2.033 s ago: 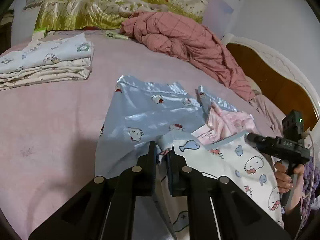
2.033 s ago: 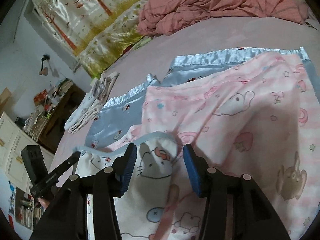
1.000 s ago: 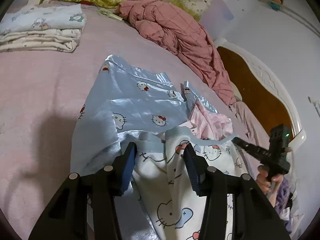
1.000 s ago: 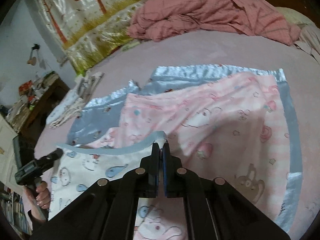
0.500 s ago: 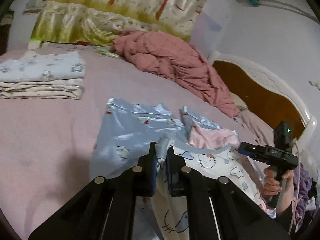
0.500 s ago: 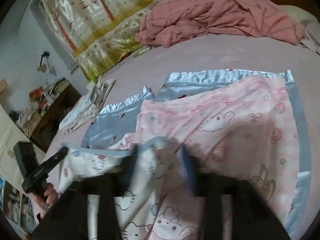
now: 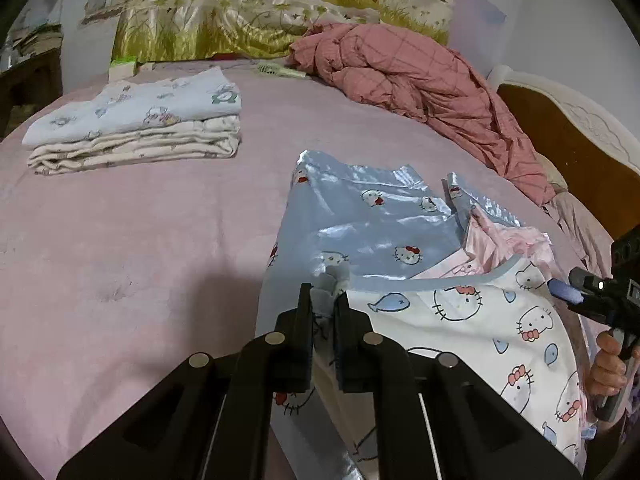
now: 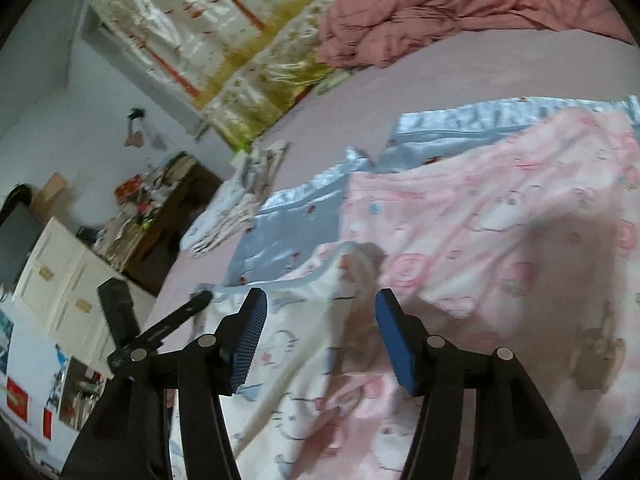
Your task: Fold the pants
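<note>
Pink bed (image 7: 140, 240) carries the soft, floppy white pants (image 7: 460, 320), left claw (image 7: 324, 308) clenched on the blue-trimmed waistband corner, right claw (image 8: 318, 316) gaping over the other corner, the natural grab spot.

A pink bed (image 7: 140, 240) filled the room. A stack of folded clothes (image 7: 136, 132) sat near its far left edge. A crumpled pink blanket (image 7: 420, 88) lay along the far edge, by a shiny yellow pillow (image 7: 224, 20). A green comb (image 7: 280, 70) lay just beside the blanket. A white cupboard (image 8: 60, 280) stood off the bed.
</note>
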The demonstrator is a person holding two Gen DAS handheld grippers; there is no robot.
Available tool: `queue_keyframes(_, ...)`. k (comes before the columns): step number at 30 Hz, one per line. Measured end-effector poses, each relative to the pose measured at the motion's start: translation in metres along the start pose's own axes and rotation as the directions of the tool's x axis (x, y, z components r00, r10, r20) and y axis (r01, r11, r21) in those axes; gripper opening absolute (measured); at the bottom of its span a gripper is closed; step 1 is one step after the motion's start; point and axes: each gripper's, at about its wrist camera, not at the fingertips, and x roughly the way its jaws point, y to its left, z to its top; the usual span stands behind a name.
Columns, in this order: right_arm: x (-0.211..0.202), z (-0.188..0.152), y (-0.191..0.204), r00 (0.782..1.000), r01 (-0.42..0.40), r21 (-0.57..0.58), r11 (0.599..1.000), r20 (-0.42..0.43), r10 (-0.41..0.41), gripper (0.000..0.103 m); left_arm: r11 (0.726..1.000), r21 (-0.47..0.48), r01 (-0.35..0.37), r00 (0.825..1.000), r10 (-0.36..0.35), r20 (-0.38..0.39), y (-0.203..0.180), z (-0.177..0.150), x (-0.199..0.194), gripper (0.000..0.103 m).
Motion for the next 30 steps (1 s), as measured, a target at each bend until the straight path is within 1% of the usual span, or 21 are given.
queue_keyframes(1,0.002,-0.001,0.002,1.0,-0.002,0.0,1.0,-0.008,0.002,0.059,1.0,-0.005,0.0,1.0,0.0,-0.007,0.002,0.0,0.002,0.008)
queue_keyframes(3,0.012,-0.003,0.003,0.999,0.019,0.001,1.0,-0.044,-0.019,0.054,1.0,-0.03,0.0,0.999,-0.001,-0.033,0.007,-0.002,0.007,0.008)
queue_keyframes(6,0.032,-0.008,-0.001,0.989,0.072,0.013,0.997,-0.134,-0.07,0.052,0.997,-0.073,0.002,0.998,-0.007,-0.07,0.014,-0.002,0.013,0.008)
queue_keyframes(9,0.038,-0.009,-0.009,0.985,0.089,0.052,0.995,-0.153,-0.08,0.052,0.996,-0.091,-0.001,0.997,-0.005,-0.075,0.017,-0.003,0.014,0.008)
queue_keyframes(11,0.036,-0.008,-0.014,0.989,0.077,0.086,0.993,-0.134,-0.065,0.052,0.996,-0.084,-0.007,0.997,0.0,-0.079,0.017,-0.003,0.015,0.009)
queue_keyframes(12,0.035,-0.007,-0.017,0.991,0.058,0.109,0.992,-0.128,-0.044,0.052,0.997,-0.078,-0.013,0.997,0.007,-0.081,0.017,-0.004,0.016,0.009)
queue_keyframes(13,0.033,-0.006,-0.021,0.992,0.023,0.136,0.99,-0.123,-0.006,0.052,0.997,-0.071,-0.019,0.996,0.013,-0.085,0.016,-0.004,0.017,0.009)
queue_keyframes(15,0.034,-0.006,-0.024,0.99,-0.026,0.166,0.986,-0.131,0.048,0.052,0.997,-0.07,-0.024,0.995,0.017,-0.095,0.016,-0.005,0.019,0.009)
queue_keyframes(16,0.033,-0.006,-0.022,0.989,-0.031,0.17,0.985,-0.139,0.055,0.052,0.997,-0.074,-0.022,0.995,0.015,-0.098,0.017,-0.005,0.02,0.009)
queue_keyframes(19,0.026,-0.002,-0.013,0.984,-0.001,0.145,0.989,-0.174,0.026,0.052,0.996,-0.085,-0.013,0.995,0.004,-0.1,0.019,-0.005,0.02,0.009)
queue_keyframes(22,0.015,-0.001,-0.012,0.971,-0.032,0.187,0.982,-0.228,0.075,0.052,0.997,-0.075,-0.019,0.995,0.012,-0.102,0.017,-0.006,0.022,0.009)
queue_keyframes(23,0.012,-0.002,-0.011,0.97,-0.033,0.189,0.981,-0.23,0.077,0.052,0.997,-0.072,-0.021,0.995,0.014,-0.102,0.017,-0.006,0.022,0.009)
queue_keyframes(25,0.011,-0.006,-0.006,0.967,0.004,0.169,0.986,-0.25,0.039,0.052,0.997,-0.069,-0.016,0.995,0.009,-0.094,0.016,-0.006,0.021,0.009)
queue_keyframes(26,0.015,-0.012,-0.002,0.958,0.022,0.154,0.988,-0.284,0.023,0.052,0.998,-0.069,-0.01,0.996,0.004,-0.086,0.015,-0.005,0.02,0.009)
queue_keyframes(27,0.018,-0.018,0.001,0.949,0.022,0.144,0.989,-0.314,0.024,0.052,0.998,-0.068,-0.001,0.997,-0.004,-0.075,0.015,-0.005,0.017,0.009)
queue_keyframes(28,0.022,-0.026,0.005,0.937,0.011,0.135,0.991,-0.348,0.037,0.05,0.998,-0.065,0.007,0.998,-0.011,-0.065,0.013,-0.005,0.016,0.009)
queue_keyframes(29,0.025,-0.035,0.007,0.925,0.003,0.129,0.992,-0.377,0.046,0.046,0.998,-0.061,0.016,0.998,-0.019,-0.052,0.012,-0.004,0.014,0.009)
queue_keyframes(30,0.028,-0.045,0.008,0.917,0.008,0.132,0.991,-0.396,0.046,0.046,0.998,-0.055,0.025,0.999,-0.027,-0.038,0.01,-0.003,0.01,0.009)
